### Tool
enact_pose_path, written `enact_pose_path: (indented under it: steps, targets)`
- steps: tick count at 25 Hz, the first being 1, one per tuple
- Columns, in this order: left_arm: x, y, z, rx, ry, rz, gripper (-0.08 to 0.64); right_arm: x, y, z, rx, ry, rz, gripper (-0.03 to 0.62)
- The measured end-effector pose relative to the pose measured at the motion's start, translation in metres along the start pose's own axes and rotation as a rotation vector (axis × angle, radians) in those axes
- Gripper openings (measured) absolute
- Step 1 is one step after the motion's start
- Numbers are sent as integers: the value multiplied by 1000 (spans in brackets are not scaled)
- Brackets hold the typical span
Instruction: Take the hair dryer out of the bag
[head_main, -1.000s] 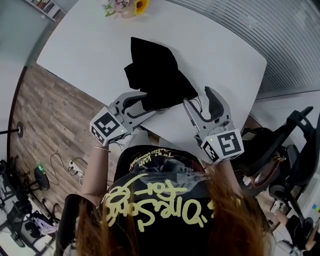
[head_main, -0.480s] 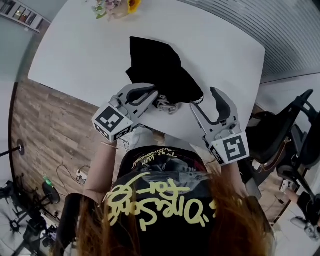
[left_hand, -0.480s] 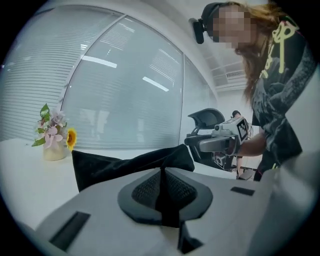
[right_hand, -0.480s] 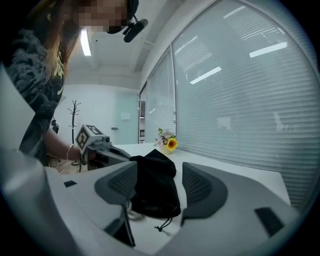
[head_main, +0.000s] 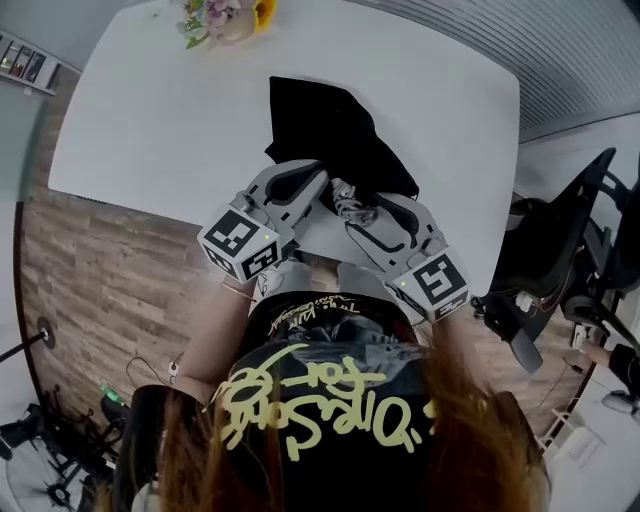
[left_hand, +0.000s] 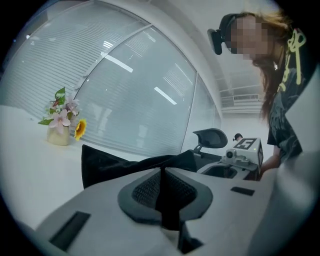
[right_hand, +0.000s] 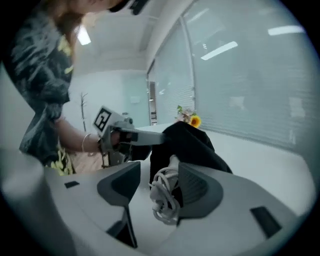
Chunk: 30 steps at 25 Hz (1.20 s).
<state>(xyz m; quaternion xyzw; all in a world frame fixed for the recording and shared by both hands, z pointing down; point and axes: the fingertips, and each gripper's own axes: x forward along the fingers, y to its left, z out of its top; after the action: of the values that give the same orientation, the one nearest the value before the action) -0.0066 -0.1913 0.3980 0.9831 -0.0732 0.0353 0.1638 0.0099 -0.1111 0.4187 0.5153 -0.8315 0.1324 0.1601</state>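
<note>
Far left on the white table (head_main: 150, 110), a vase of flowers (head_main: 225, 18) sits at the back edge. Moving in, the left gripper (head_main: 320, 183) has its jaws pressed together on a fold of the black bag (head_main: 330, 130), pinching the fabric at its near end. The bag lies crumpled mid-table. At its mouth a coiled white cord (head_main: 352, 206) pokes out, while the hair dryer's body stays hidden inside. And here's the right gripper (head_main: 364, 213), jaws just closing yet still apart, with the cord between them, lying against one pad and clear of the other. Far right, off the table, stands an office chair (head_main: 560, 230).
</note>
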Motion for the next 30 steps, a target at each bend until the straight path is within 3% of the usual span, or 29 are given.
enact_pose_path:
  steps: [3,8,17,24,30]
  targets:
    - [-3,5,0,-38,-18,-15,21,18,-17,1,189,-12,-76,241]
    - [-2,5,-1,-26,-13,-78,21,42,-26,-12,113,129,-191,241]
    - [-9,4,-7,-6,19,-158,23,77,-23,-24,152,228,-215,248]
    - [-14,5,-23,35,88,-171,25,100,-27,-43,159,316,-234,291]
    - [-15,13,-25,47,93,-147,26,103,-28,-43,176,323,-211,287]
